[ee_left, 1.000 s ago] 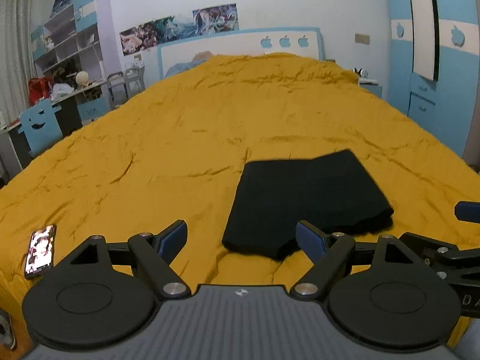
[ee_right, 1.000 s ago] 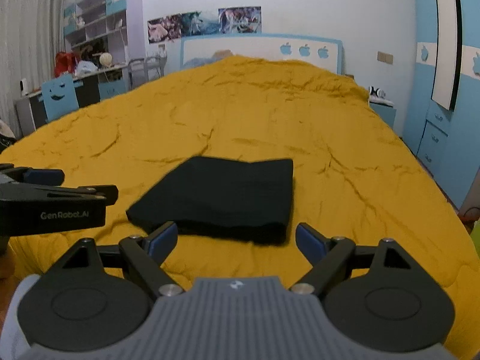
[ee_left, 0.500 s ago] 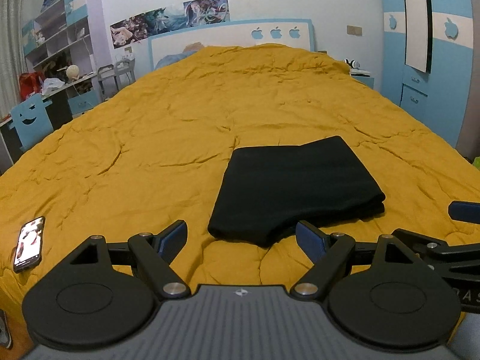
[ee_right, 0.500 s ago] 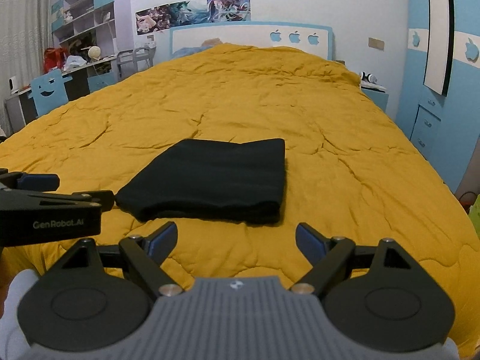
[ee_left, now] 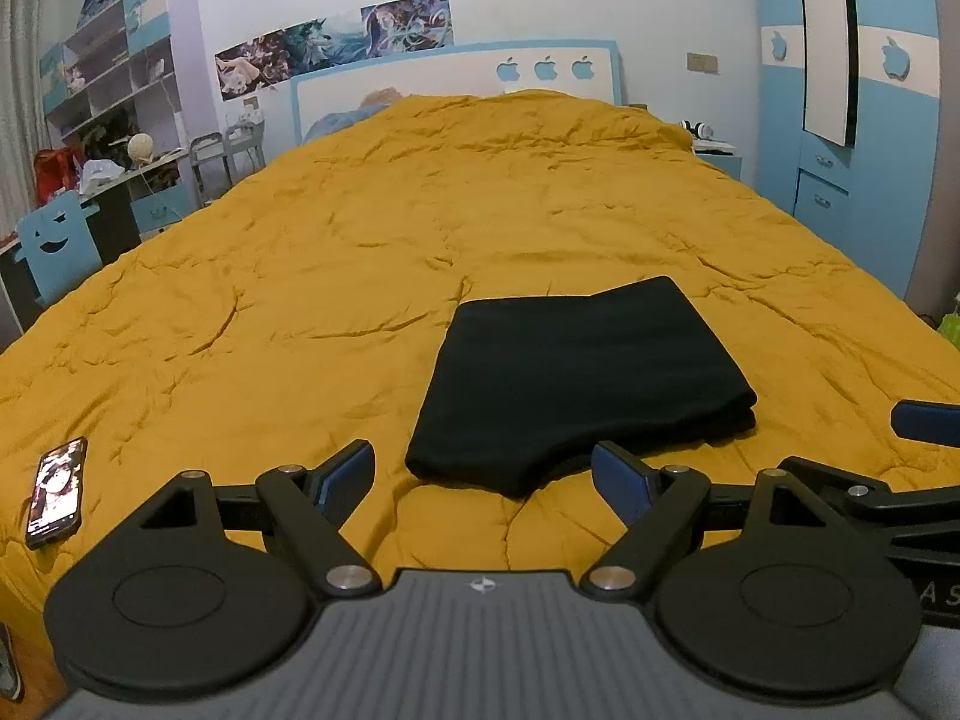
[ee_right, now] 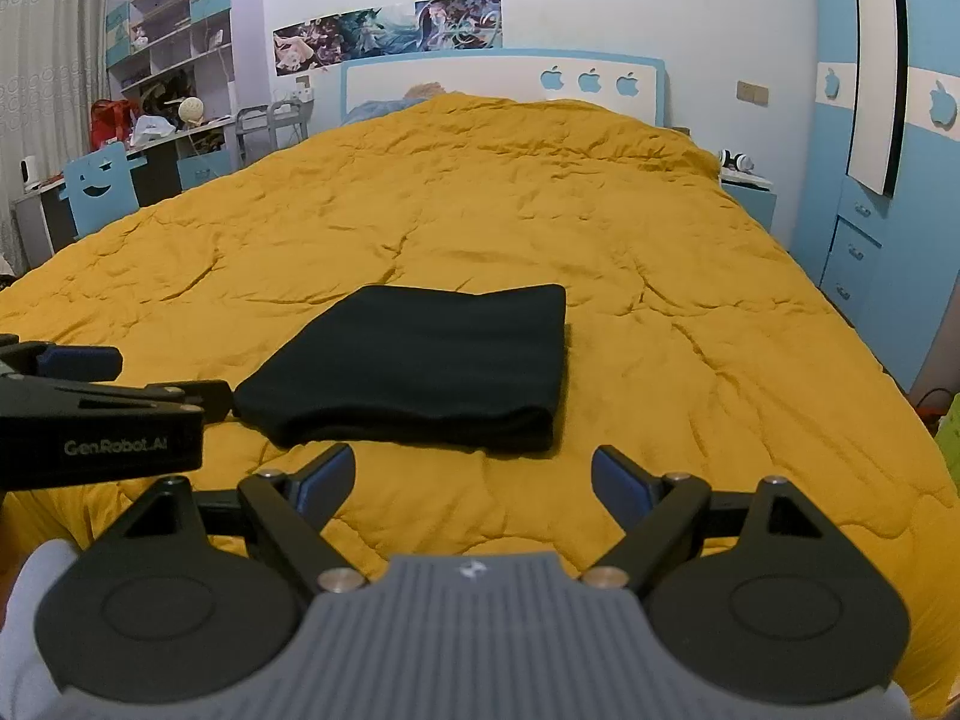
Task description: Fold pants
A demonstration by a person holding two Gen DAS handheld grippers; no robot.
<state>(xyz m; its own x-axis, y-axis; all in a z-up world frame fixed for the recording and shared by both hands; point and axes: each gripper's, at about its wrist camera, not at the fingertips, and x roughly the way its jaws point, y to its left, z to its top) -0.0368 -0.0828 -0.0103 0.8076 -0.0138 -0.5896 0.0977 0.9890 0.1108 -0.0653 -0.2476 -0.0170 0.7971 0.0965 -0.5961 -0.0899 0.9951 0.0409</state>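
Ahead of you lies a wide bed under a wrinkled mustard-yellow quilt (ee_left: 372, 252), ending at a white-and-blue headboard with apple cut-outs (ee_left: 468, 81). Your left holds open wall shelves (ee_left: 114, 90) and a cluttered desk (ee_right: 174, 147); your right, a blue wardrobe (ee_left: 870, 120). Posters (ee_right: 390, 33) line the pale wall.

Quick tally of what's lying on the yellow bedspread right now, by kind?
Folded black pants: 1
Phone: 1
Total: 2, both lying on the bedspread
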